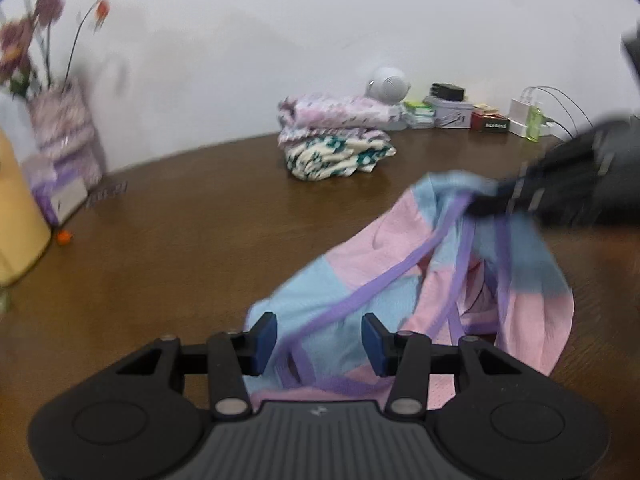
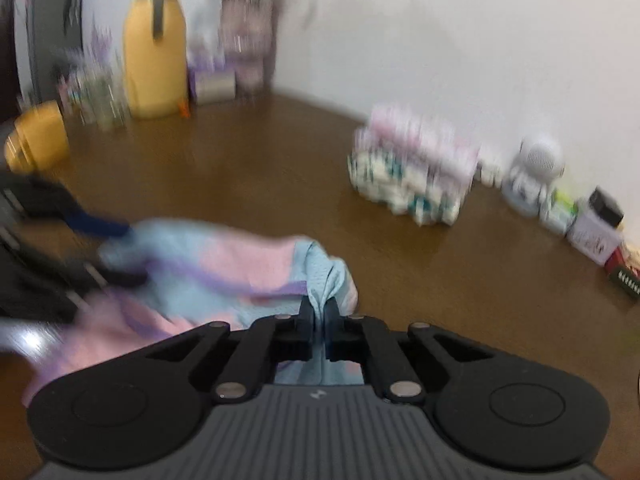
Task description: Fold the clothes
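Observation:
A pink and light-blue garment with purple trim lies crumpled on the brown wooden table. My left gripper stands open just over its near edge, with cloth and a purple band showing between the blue pads, which do not press on it. My right gripper is shut on a pinch of light-blue fabric of the garment. In the left wrist view the right gripper holds the garment's far right corner lifted. The left gripper appears blurred at the cloth's left end in the right wrist view.
A stack of folded clothes sits toward the wall. Beside it stand a white round gadget, small boxes and a charger with cables. A flower vase, a yellow jug and a yellow cup occupy the left.

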Motion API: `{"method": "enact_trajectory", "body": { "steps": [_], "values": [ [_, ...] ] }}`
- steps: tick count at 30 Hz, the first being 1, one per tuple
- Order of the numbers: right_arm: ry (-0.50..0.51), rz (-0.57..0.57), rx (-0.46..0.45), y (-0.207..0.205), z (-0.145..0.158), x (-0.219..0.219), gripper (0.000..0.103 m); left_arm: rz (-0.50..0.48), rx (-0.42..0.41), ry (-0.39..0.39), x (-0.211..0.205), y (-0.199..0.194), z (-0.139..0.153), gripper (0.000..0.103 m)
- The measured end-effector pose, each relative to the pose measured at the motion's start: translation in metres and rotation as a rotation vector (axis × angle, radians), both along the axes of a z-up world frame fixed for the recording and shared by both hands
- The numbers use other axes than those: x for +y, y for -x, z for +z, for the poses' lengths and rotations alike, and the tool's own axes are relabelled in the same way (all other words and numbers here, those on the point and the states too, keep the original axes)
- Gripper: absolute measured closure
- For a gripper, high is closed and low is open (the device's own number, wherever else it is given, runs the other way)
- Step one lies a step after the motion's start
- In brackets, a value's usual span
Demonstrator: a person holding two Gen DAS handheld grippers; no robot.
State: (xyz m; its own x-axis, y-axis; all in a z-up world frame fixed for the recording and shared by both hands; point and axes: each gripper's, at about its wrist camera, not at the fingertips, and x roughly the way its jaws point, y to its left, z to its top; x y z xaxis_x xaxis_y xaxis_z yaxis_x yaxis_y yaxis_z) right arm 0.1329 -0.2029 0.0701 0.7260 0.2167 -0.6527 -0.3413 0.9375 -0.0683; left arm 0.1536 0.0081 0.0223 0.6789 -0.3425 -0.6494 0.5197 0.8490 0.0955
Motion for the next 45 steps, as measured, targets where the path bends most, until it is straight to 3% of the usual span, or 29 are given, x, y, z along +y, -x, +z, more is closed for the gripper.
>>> {"method": "enact_trajectory", "body": {
  "steps": [4, 6, 8, 14, 16, 18, 20, 23, 27, 29, 30, 31, 32, 37, 41, 45],
  "values": [
    [-0.102, 0.053, -0.059, 0.023, 0.043, -0.005, 0.099, -0.067, -0.097, -0.029, -0.027, 0.005, 0.006, 0.057],
    [-0.134, 0.069, -0.058, 0.031, 0.053, -0.006, 0.099, -0.045, -0.166, -0.079, -0.042, 0.008, 0.009, 0.062],
    [-0.124, 0.070, -0.068, 0.038, 0.056, -0.008, 0.099, -0.030, -0.184, -0.096, -0.049, 0.008, 0.013, 0.102],
    [-0.047, -0.037, -0.019, 0.035, 0.038, -0.030, 0.096, -0.035, -0.245, -0.027, -0.035, 0.020, 0.055, 0.102],
    [-0.031, -0.055, -0.007, 0.033, 0.031, -0.032, 0.082, -0.035, -0.271, -0.009, -0.033, 0.023, 0.073, 0.102],
    [-0.035, -0.032, -0.038, 0.040, 0.033, -0.027, 0.075, -0.037, -0.293, 0.004, -0.033, 0.027, 0.089, 0.102],
    [-0.054, 0.031, -0.073, 0.051, 0.038, -0.016, 0.074, -0.048, -0.301, 0.015, -0.036, 0.031, 0.103, 0.102],
    [-0.009, 0.109, -0.165, 0.075, 0.048, 0.010, 0.057, -0.056, -0.298, 0.041, -0.038, 0.038, 0.117, 0.102],
    [0.053, 0.148, -0.220, 0.085, 0.047, 0.037, 0.055, -0.077, -0.284, 0.095, -0.042, 0.050, 0.128, 0.101],
    [0.061, 0.136, -0.190, 0.076, 0.041, 0.044, 0.058, -0.080, -0.291, 0.113, -0.043, 0.056, 0.132, 0.101],
    [0.066, 0.127, -0.173, 0.071, 0.038, 0.047, 0.068, -0.070, -0.304, 0.110, -0.043, 0.058, 0.134, 0.101],
    [0.081, 0.104, -0.157, 0.066, 0.034, 0.048, 0.089, -0.052, -0.323, 0.101, -0.042, 0.060, 0.136, 0.101],
    [0.098, 0.076, -0.146, 0.061, 0.032, 0.047, 0.095, -0.029, -0.347, 0.084, -0.040, 0.061, 0.137, 0.101],
    [0.074, -0.050, -0.172, 0.051, 0.050, 0.012, 0.101, 0.058, -0.393, 0.011, -0.024, 0.051, 0.134, 0.101],
    [0.026, -0.127, -0.298, 0.053, 0.099, -0.014, 0.102, 0.086, -0.368, 0.009, -0.018, 0.037, 0.131, 0.100],
    [0.045, -0.160, -0.391, 0.054, 0.135, -0.020, 0.102, 0.103, -0.357, 0.009, -0.019, 0.026, 0.136, 0.096]
  ]
}}
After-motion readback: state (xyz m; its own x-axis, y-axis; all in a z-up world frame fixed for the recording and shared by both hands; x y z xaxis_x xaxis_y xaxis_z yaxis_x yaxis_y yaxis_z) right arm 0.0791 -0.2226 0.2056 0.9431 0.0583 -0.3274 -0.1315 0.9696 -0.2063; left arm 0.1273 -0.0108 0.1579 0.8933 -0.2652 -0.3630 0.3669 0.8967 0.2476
